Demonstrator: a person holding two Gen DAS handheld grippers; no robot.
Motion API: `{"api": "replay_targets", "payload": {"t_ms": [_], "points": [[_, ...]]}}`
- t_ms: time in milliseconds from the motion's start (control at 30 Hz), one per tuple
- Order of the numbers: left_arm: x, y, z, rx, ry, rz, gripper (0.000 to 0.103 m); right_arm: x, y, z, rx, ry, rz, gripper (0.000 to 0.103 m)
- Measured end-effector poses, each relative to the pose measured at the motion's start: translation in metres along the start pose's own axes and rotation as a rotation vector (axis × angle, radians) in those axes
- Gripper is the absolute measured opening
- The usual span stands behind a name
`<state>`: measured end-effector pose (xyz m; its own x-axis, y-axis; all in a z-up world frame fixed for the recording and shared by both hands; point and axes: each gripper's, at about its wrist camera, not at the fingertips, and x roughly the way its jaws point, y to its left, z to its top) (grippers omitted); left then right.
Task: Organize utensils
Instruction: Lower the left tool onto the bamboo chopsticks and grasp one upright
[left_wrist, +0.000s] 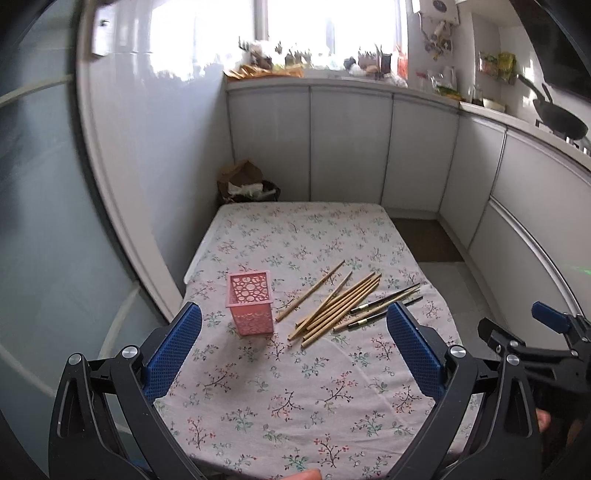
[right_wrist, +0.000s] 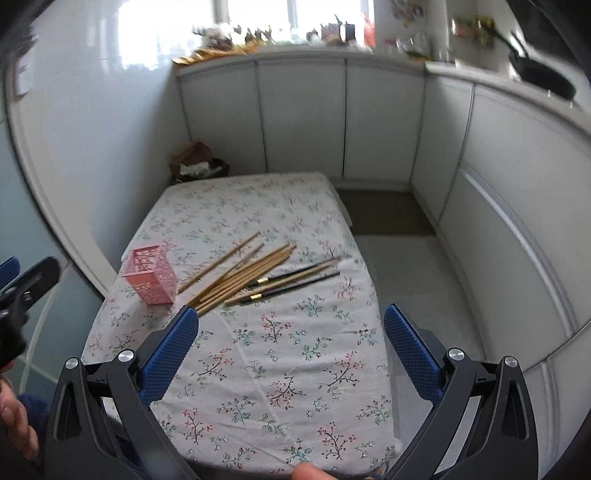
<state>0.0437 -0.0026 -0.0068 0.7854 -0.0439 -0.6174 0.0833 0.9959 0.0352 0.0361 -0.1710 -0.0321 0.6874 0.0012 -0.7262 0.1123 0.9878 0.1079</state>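
A pink perforated holder (left_wrist: 251, 302) stands upright on the floral tablecloth (left_wrist: 295, 387). To its right lies a loose pile of wooden chopsticks (left_wrist: 332, 306) and a few dark chopsticks with gold bands (left_wrist: 384, 306). My left gripper (left_wrist: 293, 314) is open and empty, hovering above the near part of the table. My right gripper (right_wrist: 290, 321) is open and empty too; the holder (right_wrist: 151, 277), wooden chopsticks (right_wrist: 240, 273) and dark chopsticks (right_wrist: 295, 280) lie ahead of it, to the left. The right gripper also shows at the right edge of the left wrist view (left_wrist: 546, 332).
The table stands against a glossy white wall (left_wrist: 147, 147) on the left. White cabinets (left_wrist: 351, 147) run along the back and right, with a cluttered counter and a black wok (left_wrist: 561, 118). A trash bin (left_wrist: 247, 184) sits behind the table.
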Motion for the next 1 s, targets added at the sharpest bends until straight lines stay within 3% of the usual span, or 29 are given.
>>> {"api": "replay_targets", "payload": {"t_ms": [167, 367, 433, 500, 567, 700, 1000], "points": [[0.052, -0.002, 0.033, 0.041, 0.105, -0.080, 0.096, 0.061, -0.028, 0.023, 0.214, 0.228, 0.204, 0.098], [0.130, -0.023, 0.072, 0.139, 0.194, -0.092, 0.096, 0.144, -0.064, 0.043, 0.463, 0.418, 0.280, 0.095], [0.164, -0.031, 0.078, 0.139, 0.254, -0.142, 0.094, 0.169, -0.074, 0.048, 0.518, 0.459, 0.259, 0.087], [0.197, -0.040, 0.079, 0.152, 0.327, -0.162, 0.078, 0.192, -0.084, 0.052, 0.560, 0.488, 0.240, 0.070], [0.224, -0.050, 0.077, 0.181, 0.371, -0.159, 0.069, 0.213, -0.089, 0.053, 0.574, 0.514, 0.237, 0.060], [0.286, -0.072, 0.064, 0.296, 0.443, -0.073, 0.056, 0.251, -0.096, 0.049, 0.585, 0.568, 0.203, 0.047], [0.392, -0.086, 0.031, 0.449, 0.565, 0.100, 0.040, 0.284, -0.099, 0.052, 0.554, 0.626, 0.218, 0.046]]}}
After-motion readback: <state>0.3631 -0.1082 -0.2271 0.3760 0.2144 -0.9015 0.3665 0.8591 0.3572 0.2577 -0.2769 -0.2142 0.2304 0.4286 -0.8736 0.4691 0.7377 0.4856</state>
